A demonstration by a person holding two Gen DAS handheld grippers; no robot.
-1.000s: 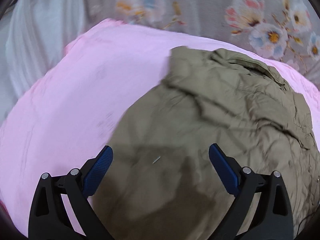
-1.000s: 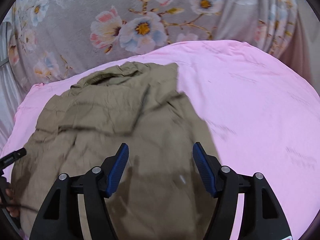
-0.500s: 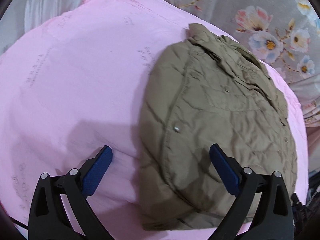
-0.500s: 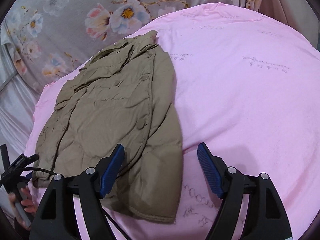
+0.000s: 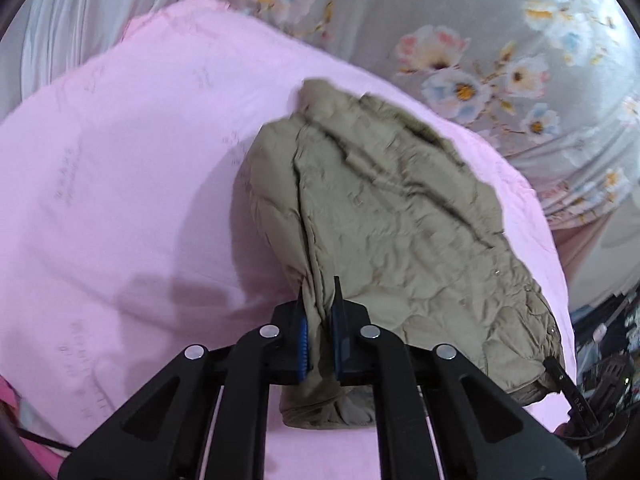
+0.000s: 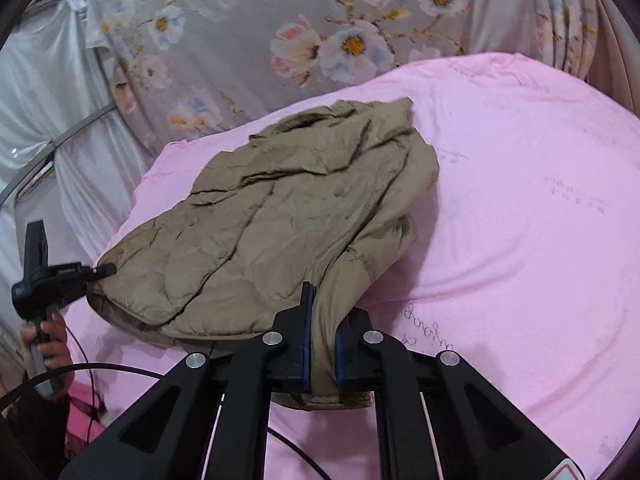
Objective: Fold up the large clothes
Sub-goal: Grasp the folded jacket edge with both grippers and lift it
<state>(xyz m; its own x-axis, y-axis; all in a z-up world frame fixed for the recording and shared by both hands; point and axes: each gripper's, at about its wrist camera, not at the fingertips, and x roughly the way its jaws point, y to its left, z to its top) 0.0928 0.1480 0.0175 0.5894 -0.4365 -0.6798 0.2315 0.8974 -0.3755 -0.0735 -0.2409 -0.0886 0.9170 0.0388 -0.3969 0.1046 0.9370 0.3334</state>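
Open, bare pink bedsheet [image 6: 520, 240] right of crumpled olive quilted jacket [image 6: 280, 208]; blocked far by grey floral curtain [image 6: 280, 40], near-left by trailing black cable [image 6: 92, 372].

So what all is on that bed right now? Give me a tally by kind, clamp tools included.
Olive quilted jacket: 1
Pink bedsheet under it: 1
Clamp tools, both shut on the jacket's near edge: 2 (left gripper, right gripper)
Flowered grey curtain behind the bed: 1
Total: 5
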